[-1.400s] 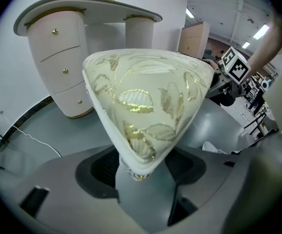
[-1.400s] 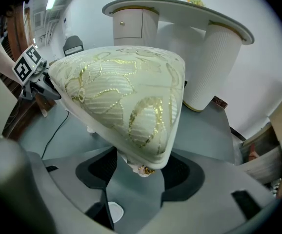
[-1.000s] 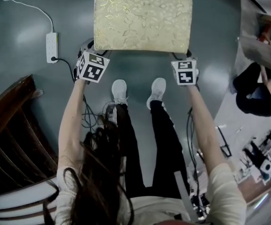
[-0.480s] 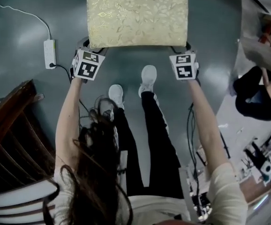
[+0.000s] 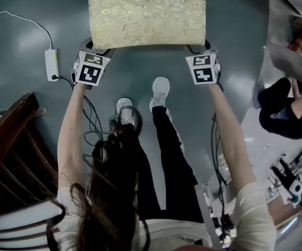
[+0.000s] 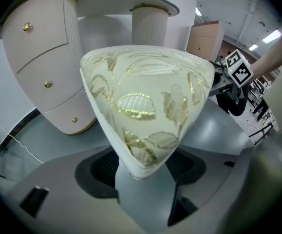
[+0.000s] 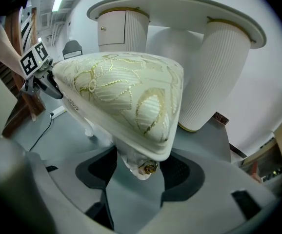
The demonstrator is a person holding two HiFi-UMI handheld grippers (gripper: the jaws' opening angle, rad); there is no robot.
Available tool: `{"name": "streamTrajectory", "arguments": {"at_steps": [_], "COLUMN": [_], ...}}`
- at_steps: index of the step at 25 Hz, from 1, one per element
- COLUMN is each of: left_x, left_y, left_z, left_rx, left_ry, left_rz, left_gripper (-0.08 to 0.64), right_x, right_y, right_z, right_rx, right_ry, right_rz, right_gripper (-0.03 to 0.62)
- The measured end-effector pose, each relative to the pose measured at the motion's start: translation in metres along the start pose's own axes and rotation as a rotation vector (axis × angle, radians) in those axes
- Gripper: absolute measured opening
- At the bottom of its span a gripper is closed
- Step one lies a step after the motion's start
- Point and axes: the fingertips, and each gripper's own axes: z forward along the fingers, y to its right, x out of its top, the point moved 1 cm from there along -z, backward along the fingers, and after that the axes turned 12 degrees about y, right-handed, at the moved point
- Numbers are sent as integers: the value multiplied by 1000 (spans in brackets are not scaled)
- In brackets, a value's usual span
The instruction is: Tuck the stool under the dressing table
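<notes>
Stool (image 5: 147,14) sits clamped at its near corners by left gripper (image 5: 101,48) and right gripper (image 5: 201,49), far edge near dressing table (image 7: 177,6).

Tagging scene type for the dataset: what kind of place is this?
Probably a lab or studio staged as a bedroom: a white dressing table and cushioned stool on grey floor, with a power strip and cluttered gear nearby.

One stool (image 5: 147,14), one dressing table (image 7: 180,8), two tongs (image 5: 99,48) (image 5: 203,49).
</notes>
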Motion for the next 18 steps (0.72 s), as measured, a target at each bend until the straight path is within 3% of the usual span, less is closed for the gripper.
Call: {"name": "streamTrajectory", "arguments": {"at_steps": [13,18], "left_x": [2,0], "left_y": [-4,-2], "left_z": [4,3], "left_rx": [12,-22], "left_ry": [34,78], "left_rz": [12,9], "left_gripper": [293,296], "right_x": [-1,-2], "right_y": [-3,-4], "right_z": [-2,-4], "right_rx": [-37,-26], "right_ry": [22,24], "right_rz": [11,1], "right_gripper": [278,278]}}
